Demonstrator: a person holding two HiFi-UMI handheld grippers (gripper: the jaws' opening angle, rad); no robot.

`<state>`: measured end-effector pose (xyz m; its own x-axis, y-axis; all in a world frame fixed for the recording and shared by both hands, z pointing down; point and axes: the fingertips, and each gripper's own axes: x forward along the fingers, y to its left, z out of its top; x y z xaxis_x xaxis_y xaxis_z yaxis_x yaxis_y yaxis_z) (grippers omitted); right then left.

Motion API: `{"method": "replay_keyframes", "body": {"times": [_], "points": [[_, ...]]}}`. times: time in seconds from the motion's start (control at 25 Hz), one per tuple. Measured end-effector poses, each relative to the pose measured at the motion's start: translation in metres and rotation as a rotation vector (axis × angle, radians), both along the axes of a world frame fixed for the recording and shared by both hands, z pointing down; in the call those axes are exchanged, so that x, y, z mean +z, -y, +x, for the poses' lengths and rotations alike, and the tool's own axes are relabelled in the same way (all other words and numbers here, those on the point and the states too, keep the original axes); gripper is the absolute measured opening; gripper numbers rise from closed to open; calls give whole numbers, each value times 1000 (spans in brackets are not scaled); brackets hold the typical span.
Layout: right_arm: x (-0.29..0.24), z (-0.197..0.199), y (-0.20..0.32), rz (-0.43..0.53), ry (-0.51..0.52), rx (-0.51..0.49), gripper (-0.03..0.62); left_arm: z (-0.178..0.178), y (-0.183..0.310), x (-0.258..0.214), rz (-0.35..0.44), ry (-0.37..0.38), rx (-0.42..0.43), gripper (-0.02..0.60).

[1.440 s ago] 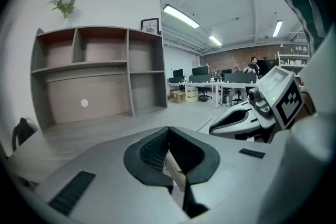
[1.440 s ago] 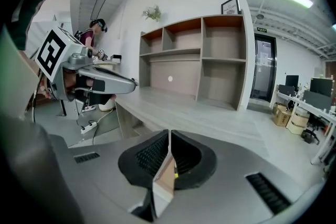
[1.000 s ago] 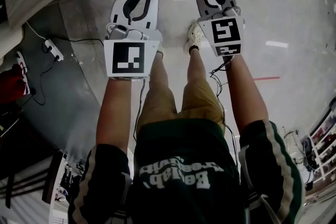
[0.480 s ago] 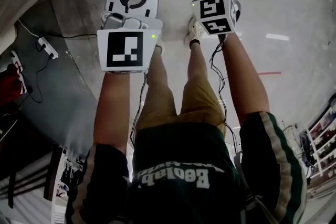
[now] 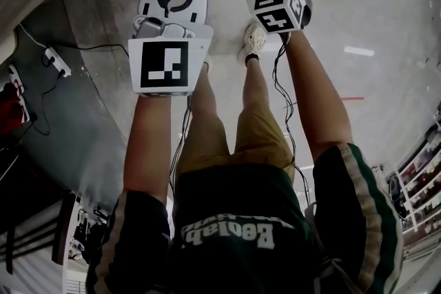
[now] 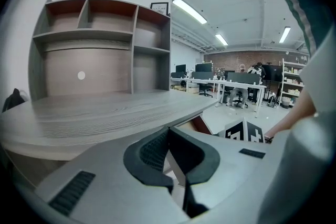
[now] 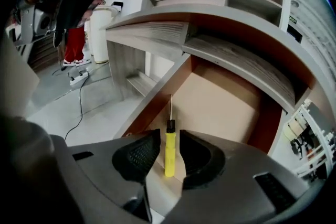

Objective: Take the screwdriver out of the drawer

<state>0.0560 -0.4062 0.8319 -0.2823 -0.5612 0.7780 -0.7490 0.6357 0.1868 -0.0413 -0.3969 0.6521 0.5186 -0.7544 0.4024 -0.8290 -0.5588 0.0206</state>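
Right gripper (image 7: 168,140) has pushed into the drawer (image 7: 226,97), and its jaws are now apart either side of the yellow screwdriver (image 7: 170,157) lying inside. Looks ready to squeeze. Left gripper (image 6: 168,131) is closed, holding nothing.
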Motion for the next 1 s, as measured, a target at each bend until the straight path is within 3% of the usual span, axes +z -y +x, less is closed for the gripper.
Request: {"method": "replay_keyframes", "body": {"times": [0.56, 1.0], "points": [[36, -1, 14, -101, -49, 23, 124, -8, 3, 18, -50, -9, -22, 18], [44, -2, 14, -98, -50, 30, 83, -13, -1, 38, -96, -9, -30, 18]]}}
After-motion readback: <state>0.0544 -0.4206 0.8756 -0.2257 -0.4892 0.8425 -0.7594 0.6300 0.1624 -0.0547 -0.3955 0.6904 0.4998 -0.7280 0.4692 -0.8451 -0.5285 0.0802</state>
